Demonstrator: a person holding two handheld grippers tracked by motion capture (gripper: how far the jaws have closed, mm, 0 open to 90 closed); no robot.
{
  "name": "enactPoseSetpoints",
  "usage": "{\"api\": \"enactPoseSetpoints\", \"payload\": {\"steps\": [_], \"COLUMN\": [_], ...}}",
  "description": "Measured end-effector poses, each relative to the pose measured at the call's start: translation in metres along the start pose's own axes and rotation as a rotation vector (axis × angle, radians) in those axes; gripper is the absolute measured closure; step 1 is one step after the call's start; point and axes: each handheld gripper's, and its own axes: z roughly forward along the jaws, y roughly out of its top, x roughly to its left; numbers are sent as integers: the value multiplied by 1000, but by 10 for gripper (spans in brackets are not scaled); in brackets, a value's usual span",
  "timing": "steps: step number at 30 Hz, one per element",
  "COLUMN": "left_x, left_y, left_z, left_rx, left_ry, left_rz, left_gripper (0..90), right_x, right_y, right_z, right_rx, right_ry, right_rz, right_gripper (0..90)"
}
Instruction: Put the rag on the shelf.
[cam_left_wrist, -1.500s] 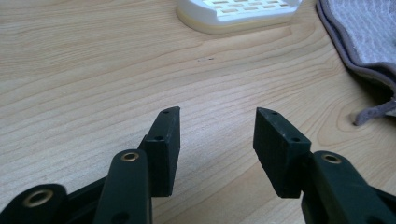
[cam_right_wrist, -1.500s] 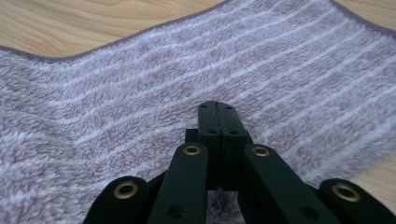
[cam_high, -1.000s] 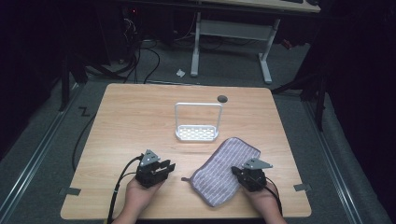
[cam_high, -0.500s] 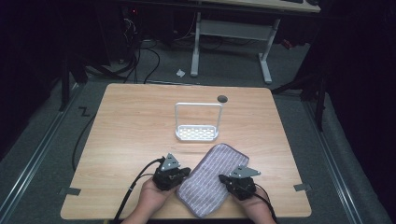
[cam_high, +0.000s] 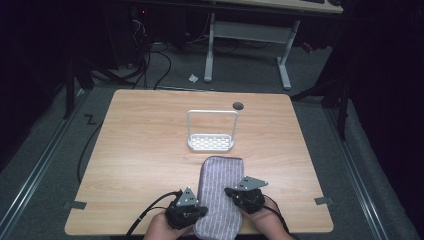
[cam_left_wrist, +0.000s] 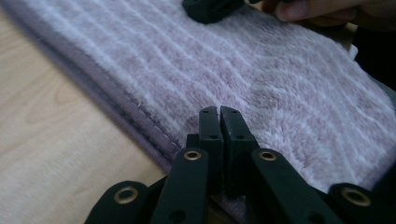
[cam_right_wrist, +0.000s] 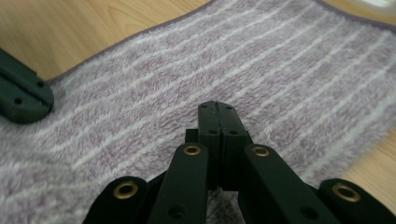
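A lilac towel with pale stripes (cam_high: 220, 180) lies lengthwise on the wooden table (cam_high: 140, 150), its near end at the front edge. My left gripper (cam_high: 196, 212) is at the towel's near left edge, jaws shut on the hem (cam_left_wrist: 154, 130); in the left gripper view my left gripper (cam_left_wrist: 220, 116) has its tips pressed together over the pile. At the near right edge, my right gripper (cam_high: 235, 194) is shut on the towel too; the right gripper view has my right gripper (cam_right_wrist: 217, 112) closed above the striped cloth (cam_right_wrist: 280, 70). A hand holds each gripper.
A white wire rack (cam_high: 211, 143) with a perforated base stands just beyond the towel's far end. A dark round hole (cam_high: 238, 105) sits in the tabletop behind it. Bare wood spreads to the left and right of the towel. Cables trail off the front edge.
The towel swung from slanting to lengthwise and shifted left with my right gripper. My left gripper moved right to the towel's left edge and its jaws closed there.
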Motion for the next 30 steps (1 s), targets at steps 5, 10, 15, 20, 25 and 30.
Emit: {"api": "enactPoseSetpoints", "payload": {"steps": [5, 10, 15, 20, 25, 30], "left_x": [-7, -13, -3, 24, 52, 72], "left_y": [-8, -13, -7, 1, 15, 28], "left_z": [-5, -8, -15, -21, -17, -3], "left_rx": [7, -6, -87, -173, -213, -197], "left_ry": [-43, -69, -15, 85, 204, 275], "left_rz": [-19, -13, -26, -88, -125, -155], "left_gripper": [873, 848, 807, 698, 598, 535], "right_x": [12, 20, 18, 2, -6, -12], "right_y": [1, -2, -2, -7, -14, -23], "right_z": [2, -3, -12, -26, -35, -45], "right_rx": [2, 6, -34, -89, -108, -123], "right_ry": [38, 57, 56, -3, -48, -91], "right_rz": [-26, -50, -29, 25, 71, 99], "right_gripper": [900, 900, 828, 772, 747, 702]}}
